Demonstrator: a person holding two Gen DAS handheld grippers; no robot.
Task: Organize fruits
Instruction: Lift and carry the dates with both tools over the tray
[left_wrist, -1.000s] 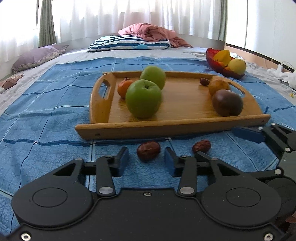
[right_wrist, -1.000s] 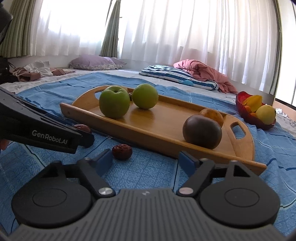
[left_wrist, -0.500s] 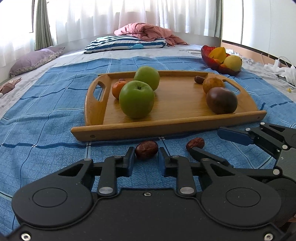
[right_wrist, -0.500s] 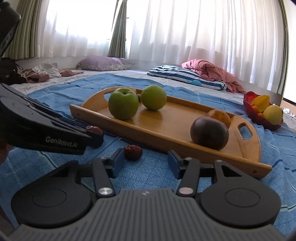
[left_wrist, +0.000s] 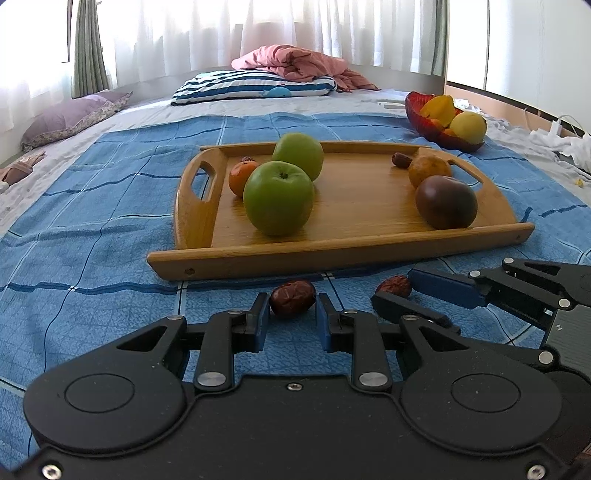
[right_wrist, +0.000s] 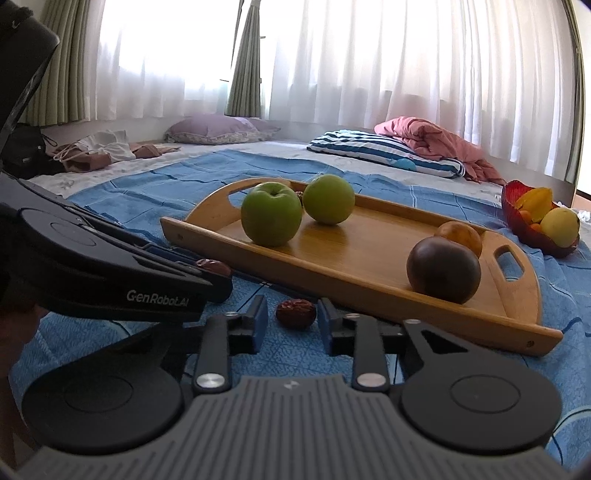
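Left wrist view shows the left tongs (left_wrist: 291, 320) low over the blue blanket (left_wrist: 92, 229), with a wrinkled red date (left_wrist: 292, 297) lying between the blue tips; small gaps show on each side, so they stand part-way open and not yet gripping. At 2 o'clock from it, the right tongs (left_wrist: 400, 291) bracket a second red date (left_wrist: 395, 286). Right wrist view confirms this: that date (right_wrist: 295, 313) sits between the blue fingertips (right_wrist: 258, 317) with blanket visible either side, so these too are open around it.

Both dates lie on the blanket just in front of the near rim of the wooden tray (left_wrist: 332, 254), at its 6 o'clock edge. On the tray rest two green apples (left_wrist: 279, 197), a small orange fruit (left_wrist: 240, 177), a dark purple fruit (left_wrist: 446, 201), a brownish-orange fruit (left_wrist: 428, 170) and another date (left_wrist: 402, 159). A red bowl (left_wrist: 421, 118) of yellow fruit stands at 1 o'clock beyond the tray.

The step in hand appears to be a two-handed pickup of the stray dates. Next, each pair should close gently, since the wrinkled skin looks soft, then lift clear of the rim and carry forward onto the tray, probably beside the date already there.
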